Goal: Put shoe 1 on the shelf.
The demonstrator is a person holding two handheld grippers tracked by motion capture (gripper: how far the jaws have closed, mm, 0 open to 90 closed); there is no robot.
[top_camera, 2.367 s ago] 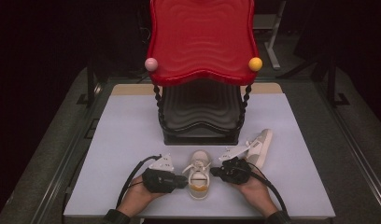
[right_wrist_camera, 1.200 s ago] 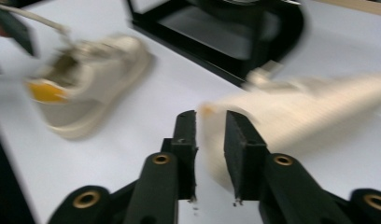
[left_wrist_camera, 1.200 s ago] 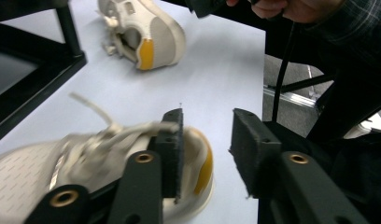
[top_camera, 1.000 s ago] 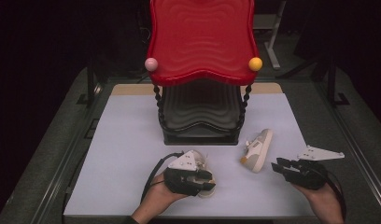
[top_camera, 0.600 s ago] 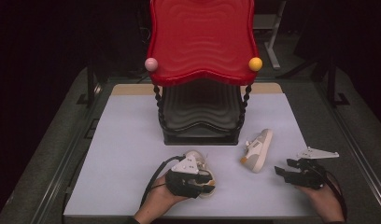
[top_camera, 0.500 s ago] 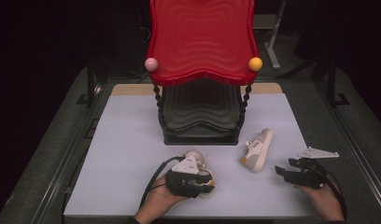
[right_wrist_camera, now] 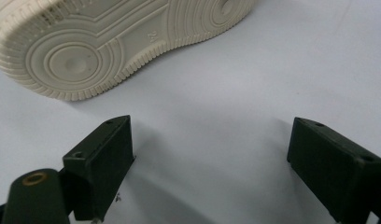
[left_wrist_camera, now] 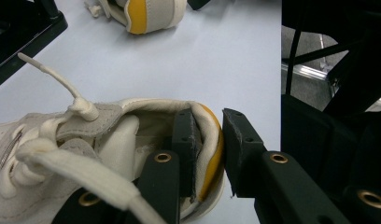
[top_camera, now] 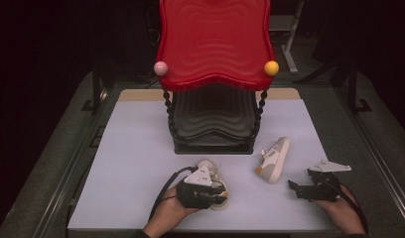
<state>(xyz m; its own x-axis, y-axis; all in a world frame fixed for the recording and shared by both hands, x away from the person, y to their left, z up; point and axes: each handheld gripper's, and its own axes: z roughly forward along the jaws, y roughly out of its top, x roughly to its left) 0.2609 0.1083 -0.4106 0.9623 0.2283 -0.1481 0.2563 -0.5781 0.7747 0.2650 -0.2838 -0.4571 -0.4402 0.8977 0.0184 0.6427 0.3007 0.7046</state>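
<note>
A small cream shoe (top_camera: 207,167) with a yellow heel tab stands at the table's near middle, laces loose. My left gripper (top_camera: 221,194) has one jaw inside the shoe (left_wrist_camera: 48,140) and one outside. The left gripper (left_wrist_camera: 207,128) has just been closing, and its pads pinch the heel wall. The second cream shoe (top_camera: 274,158) lies on its side to the right, sole (right_wrist_camera: 109,42) facing my right gripper (right_wrist_camera: 212,140). That right gripper (top_camera: 296,188) sits low over the mat a little short of the shoe. Its jaws have just been opening and hold nothing.
A red wavy-topped stand (top_camera: 215,44) with a black lower shelf (top_camera: 213,124) rises behind the shoes, a pink ball (top_camera: 161,68) and a yellow ball (top_camera: 271,68) at its corners. The white mat (top_camera: 131,148) ends in dark metal table rails at both sides.
The right gripper left the near shoe, went to the right, sank toward the mat and spread its jaws. The left gripper stayed at the near shoe and closed on its heel.
</note>
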